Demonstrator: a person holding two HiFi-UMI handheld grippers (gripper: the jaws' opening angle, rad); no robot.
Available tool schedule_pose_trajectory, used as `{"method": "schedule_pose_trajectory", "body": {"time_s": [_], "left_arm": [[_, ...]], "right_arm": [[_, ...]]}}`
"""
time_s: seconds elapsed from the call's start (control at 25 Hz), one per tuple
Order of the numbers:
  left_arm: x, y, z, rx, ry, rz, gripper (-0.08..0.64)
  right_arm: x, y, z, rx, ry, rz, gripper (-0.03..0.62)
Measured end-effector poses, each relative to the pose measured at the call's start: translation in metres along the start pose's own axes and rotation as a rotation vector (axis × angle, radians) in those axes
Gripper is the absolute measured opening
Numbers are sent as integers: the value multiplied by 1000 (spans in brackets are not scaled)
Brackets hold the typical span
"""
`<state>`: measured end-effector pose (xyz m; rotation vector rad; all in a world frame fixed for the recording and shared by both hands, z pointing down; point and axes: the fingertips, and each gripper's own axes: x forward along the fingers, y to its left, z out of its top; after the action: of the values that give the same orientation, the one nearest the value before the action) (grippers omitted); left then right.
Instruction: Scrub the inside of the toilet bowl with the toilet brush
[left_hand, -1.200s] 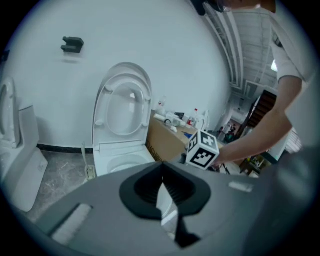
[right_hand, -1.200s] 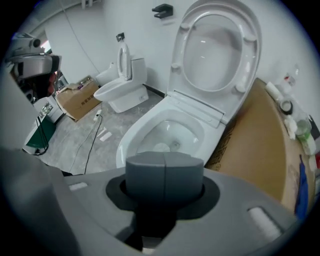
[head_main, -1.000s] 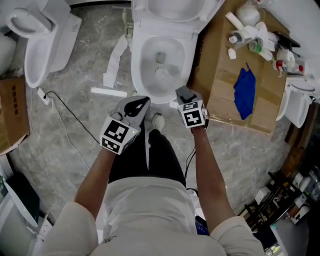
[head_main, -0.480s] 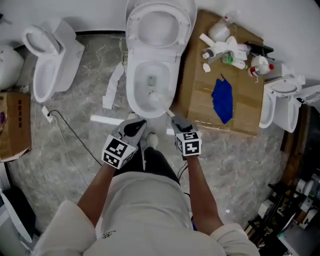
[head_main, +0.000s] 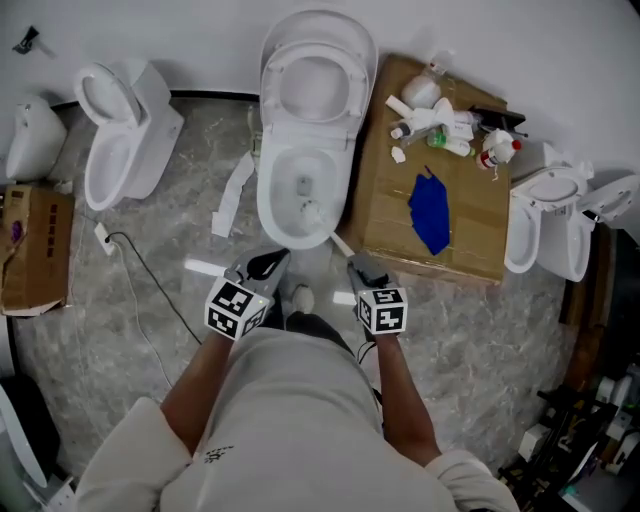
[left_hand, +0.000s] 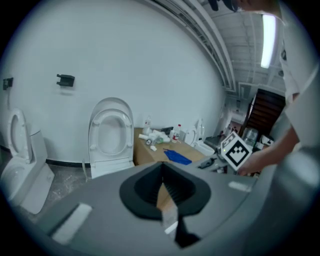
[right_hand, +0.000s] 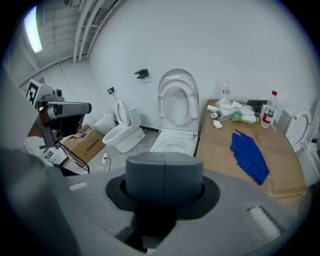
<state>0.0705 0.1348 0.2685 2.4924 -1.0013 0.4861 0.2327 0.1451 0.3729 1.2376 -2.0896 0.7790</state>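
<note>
The white toilet (head_main: 303, 190) stands with lid and seat raised against the wall; it also shows in the left gripper view as the toilet (left_hand: 109, 137) and in the right gripper view as the toilet (right_hand: 176, 112). A small white thing lies in its bowl (head_main: 311, 211). I cannot make out a toilet brush. My left gripper (head_main: 264, 268) (left_hand: 161, 172) and right gripper (head_main: 361, 270) (right_hand: 164, 172) hover side by side in front of the bowl's near rim, clear of it. Both have their jaws together and hold nothing.
Right of the toilet, a cardboard sheet (head_main: 470, 215) carries a blue cloth (head_main: 429, 216) and several bottles (head_main: 440, 115). Other toilets stand at the left (head_main: 120, 145) and the right (head_main: 545, 230). A cardboard box (head_main: 35, 250), a cable (head_main: 140, 265) and white strips (head_main: 232, 195) lie on the floor.
The head view has drawn back, so the toilet looks smaller and farther. Both grippers have come away from the bowl's rim toward the person's body, still shut.
</note>
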Motion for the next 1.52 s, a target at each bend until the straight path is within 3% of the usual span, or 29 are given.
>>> {"method": "schedule_pose_trajectory", "body": {"time_s": [0.44, 0.76, 1.08, 1.52], "left_arm": [[-20, -6, 23, 58, -6, -43, -8], [-42, 22, 34, 54, -13, -69, -8], [-44, 44, 53, 80, -25, -121, -8], [-35, 41, 64, 110, -32, -190, -8]], "right_arm": [[-48, -8, -3, 126, -71, -66, 144], [-73, 7, 14, 130, -105, -118, 144], [-87, 21, 46, 231, -203, -162, 144], [-91, 29, 50, 256, -223, -208, 144]]}}
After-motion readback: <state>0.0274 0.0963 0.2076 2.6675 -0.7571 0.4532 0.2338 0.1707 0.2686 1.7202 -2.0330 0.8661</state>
